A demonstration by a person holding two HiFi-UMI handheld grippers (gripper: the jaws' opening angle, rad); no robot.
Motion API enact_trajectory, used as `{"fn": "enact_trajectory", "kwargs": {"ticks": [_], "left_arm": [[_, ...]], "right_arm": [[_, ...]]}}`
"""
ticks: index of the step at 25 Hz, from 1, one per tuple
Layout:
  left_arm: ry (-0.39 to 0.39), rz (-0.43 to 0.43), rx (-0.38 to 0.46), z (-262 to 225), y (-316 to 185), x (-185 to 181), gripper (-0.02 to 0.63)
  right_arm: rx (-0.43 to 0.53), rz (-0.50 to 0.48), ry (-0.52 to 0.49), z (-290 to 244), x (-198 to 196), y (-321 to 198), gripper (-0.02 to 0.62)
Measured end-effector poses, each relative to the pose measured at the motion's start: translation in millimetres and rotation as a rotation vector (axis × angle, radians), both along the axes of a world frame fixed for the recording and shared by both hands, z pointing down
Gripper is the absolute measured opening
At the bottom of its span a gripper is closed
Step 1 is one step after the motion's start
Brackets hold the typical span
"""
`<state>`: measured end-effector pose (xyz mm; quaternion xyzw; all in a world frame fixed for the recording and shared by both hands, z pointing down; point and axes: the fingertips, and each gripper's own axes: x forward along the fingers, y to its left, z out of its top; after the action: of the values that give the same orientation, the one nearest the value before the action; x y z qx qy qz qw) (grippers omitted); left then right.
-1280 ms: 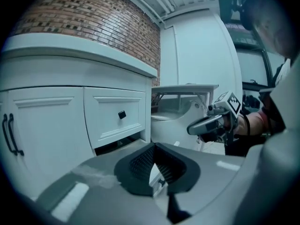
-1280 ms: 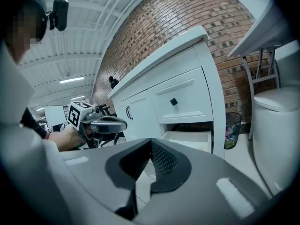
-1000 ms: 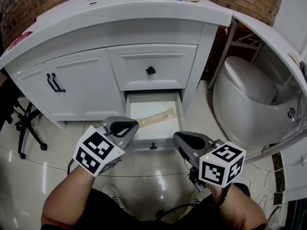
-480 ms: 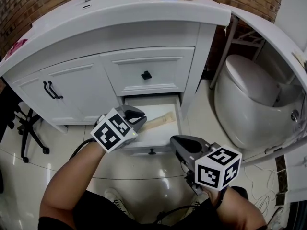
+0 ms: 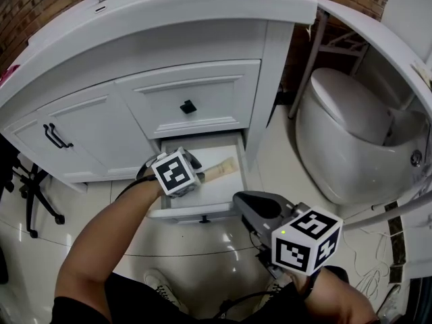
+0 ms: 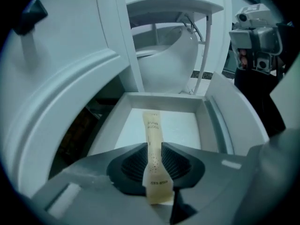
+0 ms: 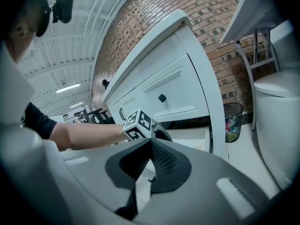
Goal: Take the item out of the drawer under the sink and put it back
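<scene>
Right now you are holding the left gripper point(image 6: 153, 149) low inside the pulled-out drawer point(image 5: 202, 212) under the sink. Its jaws are opening with the near end of the toothbrush packet point(image 6: 151, 129) standing between the pads, which are flanking it closely but, as far as I can judge, not pinching it. The packet is lying flat on the drawer floor, running from near to far roughly down the middle, its far end well short of the back wall. You are keeping the right gripper point(image 7: 149, 142) out over the floor to the right of the drawer front, its jaws together on nothing. I am expecting the packet to handle as very light: a thin, smooth wrapper that could slip or crumple, with a stiff slim handle inside giving it some backbone. You are probably doing best to close across its narrow width a little in from the near end, where the pads are already sitting. A grip on the flared end seal alone is likely to let it droop or slide out.
</scene>
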<state>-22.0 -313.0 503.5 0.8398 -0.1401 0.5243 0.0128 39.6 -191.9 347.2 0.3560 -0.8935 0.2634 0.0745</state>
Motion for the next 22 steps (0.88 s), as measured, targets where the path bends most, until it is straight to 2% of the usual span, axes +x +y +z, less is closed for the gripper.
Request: {"fn": "enact_trajectory", "kwargs": {"ticks": [9,16,22], "left_arm": [[-0.061,-0.016,-0.142,31.3,2.7,-1.4,0.109],[-0.079,-0.018,-0.136,38.4,-2.9,-0.9,0.091],[-0.086,-0.026,-0.111,34.9,-4.7,0.6,0.048]], "right_arm": [[-0.009,-0.009,-0.005,1.2,-0.5,-4.2,0.005],[-0.001,-0.026,-0.009,-3.2,-5.9,1.0,0.005],[-0.002,-0.021,-0.021,-5.3,-3.0,0.0,0.005]]}}
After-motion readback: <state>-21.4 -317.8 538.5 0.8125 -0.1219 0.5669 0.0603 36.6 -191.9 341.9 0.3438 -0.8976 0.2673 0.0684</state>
